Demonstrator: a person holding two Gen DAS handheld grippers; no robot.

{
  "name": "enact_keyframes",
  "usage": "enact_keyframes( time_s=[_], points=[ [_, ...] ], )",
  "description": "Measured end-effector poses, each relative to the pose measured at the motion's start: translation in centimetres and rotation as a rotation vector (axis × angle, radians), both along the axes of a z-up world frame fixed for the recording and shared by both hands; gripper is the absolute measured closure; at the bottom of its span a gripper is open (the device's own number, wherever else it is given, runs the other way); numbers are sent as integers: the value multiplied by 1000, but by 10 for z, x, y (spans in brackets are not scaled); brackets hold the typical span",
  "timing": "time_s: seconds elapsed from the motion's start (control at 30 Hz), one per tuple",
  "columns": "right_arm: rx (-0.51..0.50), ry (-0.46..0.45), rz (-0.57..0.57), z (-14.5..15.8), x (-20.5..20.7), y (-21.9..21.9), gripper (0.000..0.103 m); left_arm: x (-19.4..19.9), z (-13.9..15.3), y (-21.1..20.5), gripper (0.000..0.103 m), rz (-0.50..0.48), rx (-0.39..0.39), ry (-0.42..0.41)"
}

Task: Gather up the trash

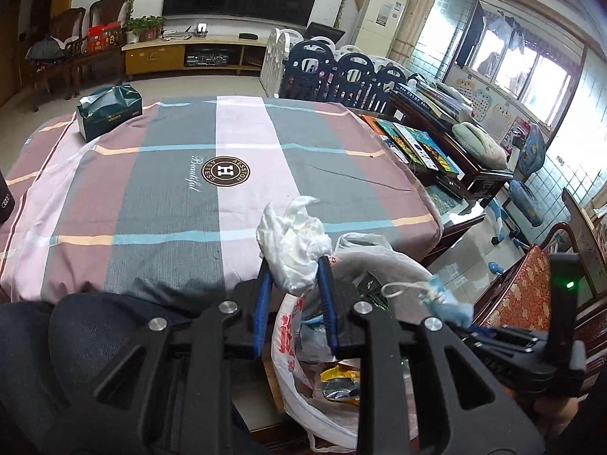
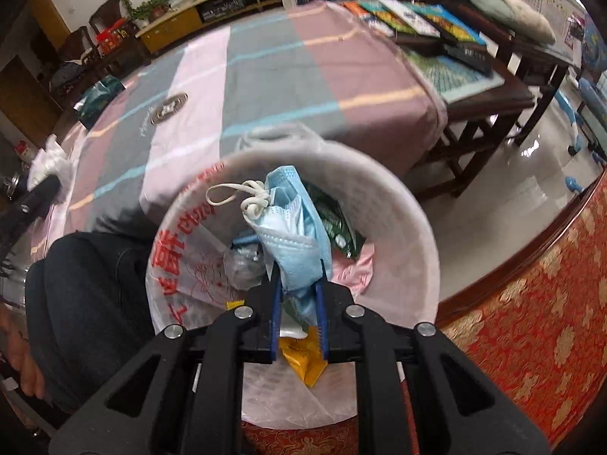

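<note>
The left gripper (image 1: pixel 294 265) is pinching a crumpled tissue (image 1: pixel 294 240); the right gripper (image 2: pixel 297 276) is gripping a blue face mask (image 2: pixel 292 227) above the trash bag (image 2: pixel 398 227).

tongs (image 1: pixel 294 265) 2 | bin bag (image 2: pixel 398 235) 1 | face mask (image 2: pixel 292 235) 1 | tissue wad (image 1: pixel 292 242) 1 | tissue box (image 1: pixel 110 112) 1

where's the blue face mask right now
The blue face mask is pinched in the right gripper, hanging over the open trash bag beside the table's near edge.
</note>
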State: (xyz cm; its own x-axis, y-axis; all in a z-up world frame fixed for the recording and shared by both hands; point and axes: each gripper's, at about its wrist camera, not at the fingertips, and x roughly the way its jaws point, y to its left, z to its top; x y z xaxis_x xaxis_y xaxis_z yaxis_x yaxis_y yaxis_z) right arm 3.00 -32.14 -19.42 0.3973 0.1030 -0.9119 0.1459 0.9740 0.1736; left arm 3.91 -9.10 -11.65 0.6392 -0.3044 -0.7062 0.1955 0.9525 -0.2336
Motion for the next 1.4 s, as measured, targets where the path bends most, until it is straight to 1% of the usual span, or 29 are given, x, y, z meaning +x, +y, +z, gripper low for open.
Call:
enact_keyframes(
  time_s=[0.03, 0.07, 0.1, 0.13, 0.17, 0.2, 0.23, 0.27, 0.37, 0.4, 0.43, 0.47, 0.5, 0.53, 0.57, 0.63, 0.67, 0.7, 0.73, 0.77, 0.83, 0.87, 0.93, 1.0, 1.1, 1.2, 1.33, 1.4],
  points=[
    [10, 28, -8, -6, 1, 0, 75, 1, -1, 1, 78, 0, -1, 4],
    [31, 58, -24, -11, 2, -1, 61, 2, -3, 2, 78, -2, -8, 14],
    [60, 67, -43, -12, 1, -4, 50, 7, -5, 3, 78, -7, -24, 30],
    [87, 59, -64, -10, 0, -7, 46, 10, -7, 4, 78, -15, -44, 48],
    [102, 37, -94, -5, -1, -14, 38, 13, -12, 3, 78, -39, -81, 80],
    [97, 13, -122, 1, -4, -20, 35, 15, -16, 1, 78, -66, -112, 110],
    [81, -20, -160, 9, -7, -27, 34, 17, -21, -2, 78, -101, -143, 142],
    [60, -51, -200, 17, -9, -33, 33, 17, -25, -7, 78, -126, -155, 158],
    [-3, -162, -324, 45, -21, -53, 26, 10, -30, -31, 78, -216, -114, 163],
    [-9, -189, -343, 51, -23, -59, 23, 7, -31, -38, 74, -242, -102, 163],
    [-16, -218, -354, 59, -27, -61, 22, 4, -31, -45, 65, -265, -88, 159],
    [-28, -239, -358, 65, -29, -61, 21, 1, -31, -51, 58, -283, -70, 151],
    [-41, -253, -358, 70, -30, -61, 21, -3, -29, -55, 44, -289, -49, 135],
    [-55, -268, -351, 75, -31, -58, 20, -6, -25, -58, 36, -290, -31, 117],
    [-71, -283, -340, 81, -32, -55, 18, -9, -20, -60, 33, -288, -6, 89],
    [-100, -302, -314, 90, -34, -45, 14, -14, -6, -57, 24, -258, 54, 36],
    [-107, -308, -302, 94, -35, -43, 12, -16, 3, -54, 21, -208, 113, -6],
    [-113, -316, -285, 100, -36, -37, 10, -17, 13, -49, 14, -156, 164, -40],
    [-117, -323, -268, 102, -37, -33, 9, -18, 22, -43, 11, -108, 201, -64],
    [-130, -331, -241, 107, -38, -23, 6, -18, 32, -35, 10, -55, 227, -79],
    [-168, -333, -202, 110, -39, -7, 5, -18, 49, -17, 6, 27, 231, -72],
    [-179, -319, -173, 110, -39, 4, 4, -19, 56, -6, 5, 67, 223, -61],
    [-158, -299, -121, 109, -39, 20, 4, -22, 67, 10, 4, 127, 215, -52],
    [-122, -290, -87, 111, -41, 30, 4, -27, 74, 23, 3, 175, 227, -47],
    [-123, -311, -44, 123, -46, 46, 4, -34, 82, 40, 3, 214, 225, -31],
    [-148, -362, -23, 141, -54, 59, 4, -38, 87, 49, 3, 243, 213, -14],
    [-158, -423, -15, 162, -61, 63, 4, -45, 96, 52, 3, 247, 223, -34],
    [-164, -439, -17, 166, -62, 62, 4, -49, 100, 50, 3, 247, 232, -55]
  ],
)
